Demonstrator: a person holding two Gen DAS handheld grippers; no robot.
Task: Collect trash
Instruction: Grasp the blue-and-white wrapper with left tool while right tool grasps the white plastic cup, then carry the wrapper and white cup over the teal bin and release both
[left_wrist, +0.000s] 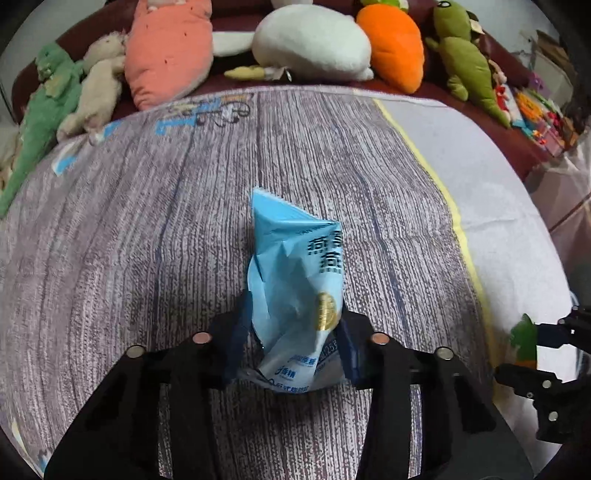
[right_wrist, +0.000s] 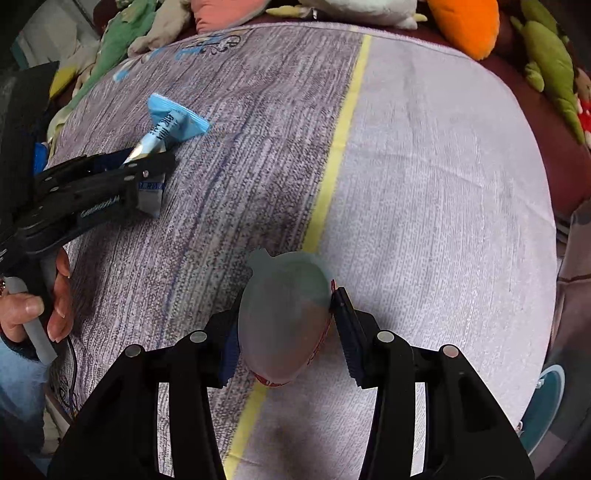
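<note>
**Both tongs closed on soft wrappers above the bed**

I see first the bed (left_wrist: 110, 229), the largest thing here. Its cover is a woven-looking cloth, grey-purple and streaked on one side, pale and plain on the other, with a narrow yellow stripe (right_wrist: 334, 162) between them. Along the far edge lie plush toys: a round white one (left_wrist: 314, 40), a pink cushion-shaped one (left_wrist: 166, 48), an orange carrot (left_wrist: 395, 44) and two green dinosaurs with fuzzy skin.

My left tongs (left_wrist: 295, 343) hold a light blue wrapper (left_wrist: 291, 258), thin, shiny and crumpled, with dark printed characters and a small gold seal. The blue pads press on its lower part from both sides, and its upper end stands free over the streaked cloth.

My right tongs (right_wrist: 284, 328) grip a blurred egg-shaped packet (right_wrist: 284, 310), grey-green with a red edge, just above the yellow stripe. In the right view, a hand (right_wrist: 40, 302) holds the grey handle of the left tool.
</note>
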